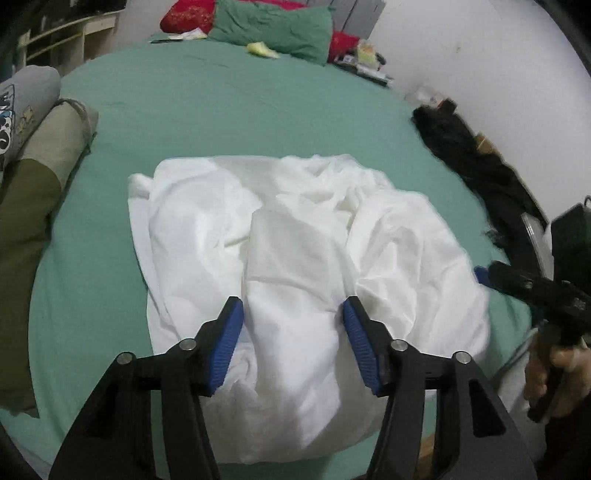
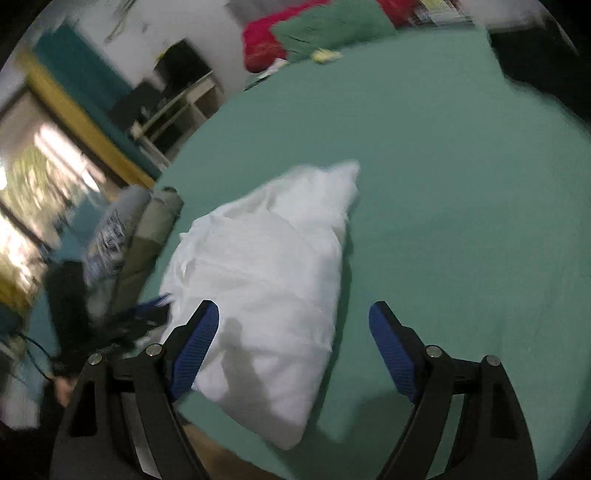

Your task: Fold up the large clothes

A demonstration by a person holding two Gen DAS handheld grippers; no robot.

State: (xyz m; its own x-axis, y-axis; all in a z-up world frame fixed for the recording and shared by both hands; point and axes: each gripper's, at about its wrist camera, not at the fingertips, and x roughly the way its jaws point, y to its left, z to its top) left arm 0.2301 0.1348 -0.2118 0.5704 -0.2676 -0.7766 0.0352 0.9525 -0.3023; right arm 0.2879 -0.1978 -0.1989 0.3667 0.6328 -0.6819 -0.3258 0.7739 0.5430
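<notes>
A large white garment (image 1: 295,240) lies bunched and partly folded on the green bed (image 1: 221,110). My left gripper (image 1: 293,332) is open, its blue pads straddling a raised fold at the garment's near end without pinching it. The right gripper (image 1: 517,284) shows in the left wrist view at the garment's right edge, held by a hand. In the right wrist view the garment (image 2: 266,280) lies ahead and left; my right gripper (image 2: 293,347) is open and empty above its near right part and the bed (image 2: 461,221).
Rolled grey and olive clothes (image 1: 33,122) lie at the bed's left edge. Green and red pillows (image 1: 273,29) sit at the far end. Dark clothing (image 1: 465,158) lies along the right edge by the wall. A shelf unit (image 2: 173,103) stands past the bed.
</notes>
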